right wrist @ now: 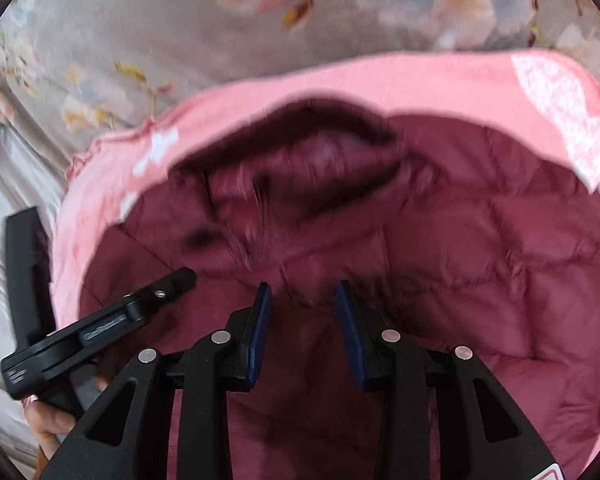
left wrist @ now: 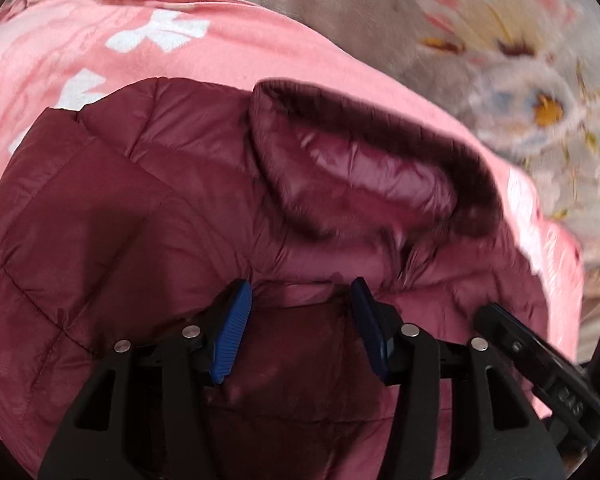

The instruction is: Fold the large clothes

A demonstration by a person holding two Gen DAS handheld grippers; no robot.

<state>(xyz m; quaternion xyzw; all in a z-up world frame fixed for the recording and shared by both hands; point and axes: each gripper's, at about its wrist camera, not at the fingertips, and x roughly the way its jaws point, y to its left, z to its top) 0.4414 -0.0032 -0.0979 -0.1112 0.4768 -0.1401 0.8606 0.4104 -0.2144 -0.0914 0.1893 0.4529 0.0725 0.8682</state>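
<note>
Mostly the jacket [left wrist: 180, 220] fills both views: maroon, quilted in puffy squares, a little shiny, with a hood [left wrist: 364, 176] edged in dark fuzzy trim. It lies on a soft pink blanket [left wrist: 220, 52] with white prints, and beyond the blanket is a grey floral sheet [left wrist: 520, 60]. The left gripper [left wrist: 302, 300] hangs just above the jacket below the hood, its ribbed blue pads [left wrist: 232, 332] apart and gripping nothing. The right gripper [right wrist: 302, 300] is beside it over the jacket, also parted and empty.
</note>
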